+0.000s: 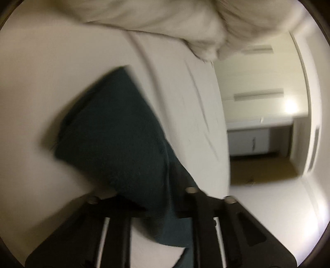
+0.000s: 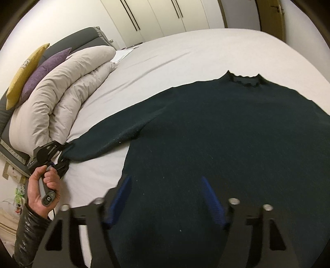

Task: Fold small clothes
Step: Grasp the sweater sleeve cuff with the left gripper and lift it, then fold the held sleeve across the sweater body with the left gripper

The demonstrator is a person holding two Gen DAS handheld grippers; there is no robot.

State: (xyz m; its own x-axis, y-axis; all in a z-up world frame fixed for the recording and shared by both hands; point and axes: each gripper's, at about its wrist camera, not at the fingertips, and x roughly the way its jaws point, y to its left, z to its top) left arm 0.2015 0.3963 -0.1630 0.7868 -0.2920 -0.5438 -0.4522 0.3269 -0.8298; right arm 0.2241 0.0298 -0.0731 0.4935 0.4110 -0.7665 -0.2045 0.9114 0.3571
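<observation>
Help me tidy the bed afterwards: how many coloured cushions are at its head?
2: a yellow cushion outermost against the grey headboard, and a purple cushion beside it, next to the rolled beige duvet. More may be hidden behind the duvet.

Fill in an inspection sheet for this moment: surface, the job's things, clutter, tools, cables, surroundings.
Surface: bed with a pale sheet, lightly creased.
Job's things: dark green sweater spread flat, collar at the far side, one sleeve stretched toward the duvet.
Clutter: rolled duvet, yellow cushion and purple cushion at the head of the bed.
Tools: left tool shut on the sleeve cuff, held by a hand; right tool over the sweater's lower body, blue fingers apart, not clearly gripping.
Cables: one thin lead below the hand; nothing else seen.
Surroundings: wardrobe doors behind the bed, wooden door at the far right.
</observation>
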